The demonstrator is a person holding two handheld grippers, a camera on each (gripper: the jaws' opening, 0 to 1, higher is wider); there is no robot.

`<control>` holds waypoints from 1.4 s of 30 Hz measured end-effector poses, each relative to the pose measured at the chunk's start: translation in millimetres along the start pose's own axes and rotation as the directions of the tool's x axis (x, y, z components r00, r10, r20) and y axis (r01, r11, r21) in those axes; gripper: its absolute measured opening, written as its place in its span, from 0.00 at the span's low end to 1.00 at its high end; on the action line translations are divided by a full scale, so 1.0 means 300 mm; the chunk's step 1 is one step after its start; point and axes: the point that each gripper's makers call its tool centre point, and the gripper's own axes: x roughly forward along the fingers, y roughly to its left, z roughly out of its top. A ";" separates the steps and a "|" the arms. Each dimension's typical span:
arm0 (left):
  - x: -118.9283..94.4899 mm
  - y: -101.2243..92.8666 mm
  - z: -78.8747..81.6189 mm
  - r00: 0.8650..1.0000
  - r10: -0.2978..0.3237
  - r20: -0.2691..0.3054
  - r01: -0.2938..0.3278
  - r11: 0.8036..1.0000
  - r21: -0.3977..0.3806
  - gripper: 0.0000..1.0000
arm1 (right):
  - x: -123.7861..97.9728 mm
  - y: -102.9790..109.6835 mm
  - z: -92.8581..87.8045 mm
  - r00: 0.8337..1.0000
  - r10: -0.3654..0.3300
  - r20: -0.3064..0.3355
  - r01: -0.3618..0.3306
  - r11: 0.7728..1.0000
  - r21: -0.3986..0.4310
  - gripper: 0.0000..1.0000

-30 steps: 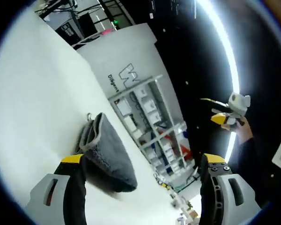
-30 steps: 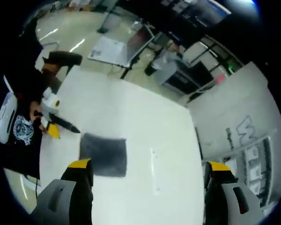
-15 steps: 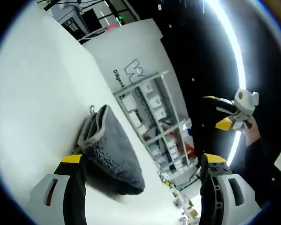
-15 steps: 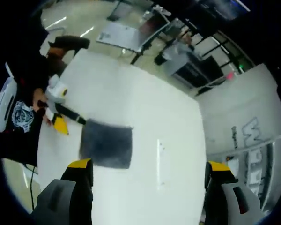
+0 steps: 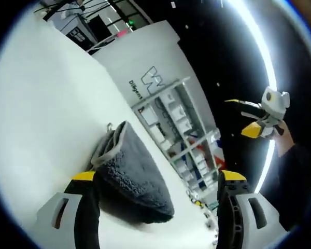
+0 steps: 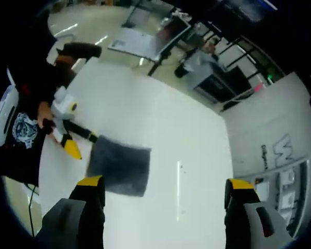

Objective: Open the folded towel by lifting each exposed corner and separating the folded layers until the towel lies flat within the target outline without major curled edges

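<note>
Hovering left gripper (image 6: 76, 144) at folded towel (image 6: 118, 165) edge, jaws apart

- Left gripper (image 6: 80, 144): moved in toward the folded grey towel (image 6: 117, 165) over the last second; in the right gripper view its jaw tips now sit at the towel's near edge, where earlier they stood apart from it.
- Towel (image 5: 135, 179), left gripper view: larger and closer than before, now reaching between the two open jaws.
- Right gripper (image 5: 249, 116): held higher and farther off in the left gripper view.
</note>
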 end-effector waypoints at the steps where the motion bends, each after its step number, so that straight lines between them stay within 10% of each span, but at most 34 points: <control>1: 0.000 0.010 0.002 1.000 0.013 -0.002 -0.013 1.000 0.003 0.84 | 0.008 0.005 0.001 1.000 0.008 -0.002 -0.008 1.000 -0.001 0.95; 19: 0.019 0.150 0.063 0.985 0.171 0.027 -0.171 0.985 0.001 0.48 | 0.098 0.009 0.037 0.999 0.045 -0.015 -0.045 0.999 -0.014 0.95; 31: 0.042 0.168 0.057 0.989 0.147 0.018 -0.147 0.989 0.027 0.17 | 0.239 0.035 -0.004 0.995 0.096 -0.039 -0.096 0.995 0.001 0.94; 42: 0.033 0.119 0.053 0.997 0.065 0.032 -0.067 0.995 0.080 0.12 | 0.388 0.059 -0.031 0.984 0.180 -0.016 -0.179 0.983 0.035 0.84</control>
